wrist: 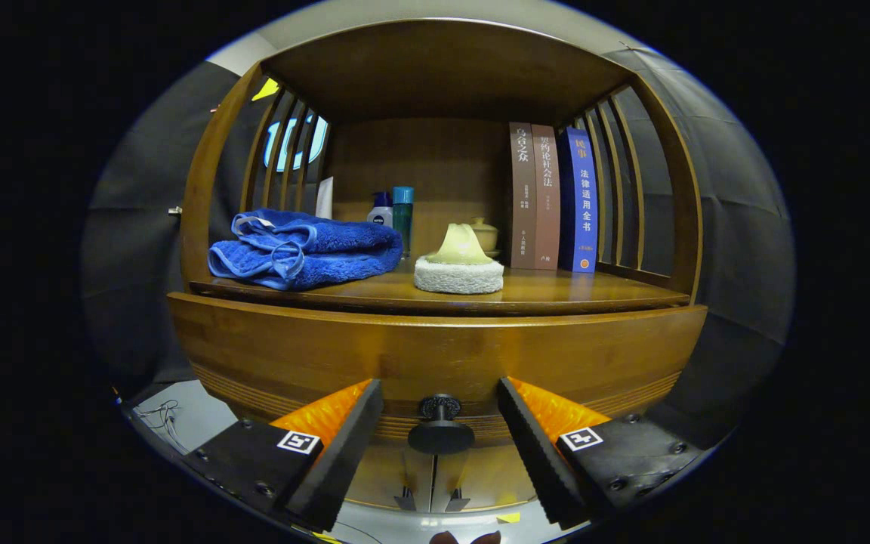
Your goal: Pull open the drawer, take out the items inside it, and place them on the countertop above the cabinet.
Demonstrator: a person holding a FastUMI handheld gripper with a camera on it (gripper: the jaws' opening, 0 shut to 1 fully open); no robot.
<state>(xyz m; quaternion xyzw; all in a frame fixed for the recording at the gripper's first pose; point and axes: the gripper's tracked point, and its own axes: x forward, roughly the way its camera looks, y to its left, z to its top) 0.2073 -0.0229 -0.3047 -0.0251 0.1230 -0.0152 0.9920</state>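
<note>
Right now the gripper has its jaws spread apart, with the drawer's dark round knob sitting between them, touching neither finger. The drawer front lies flush with the cabinet just beyond the jaws, so the drawer looks closed and its inside is hidden. Further beyond and above, the countertop carries a folded blue towel, a pale round sponge-like piece, two small bottles and upright books. Whether any of these came from the drawer cannot be told: the scene fits a drawer waiting to be pulled, or one emptied and pushed back.
</note>
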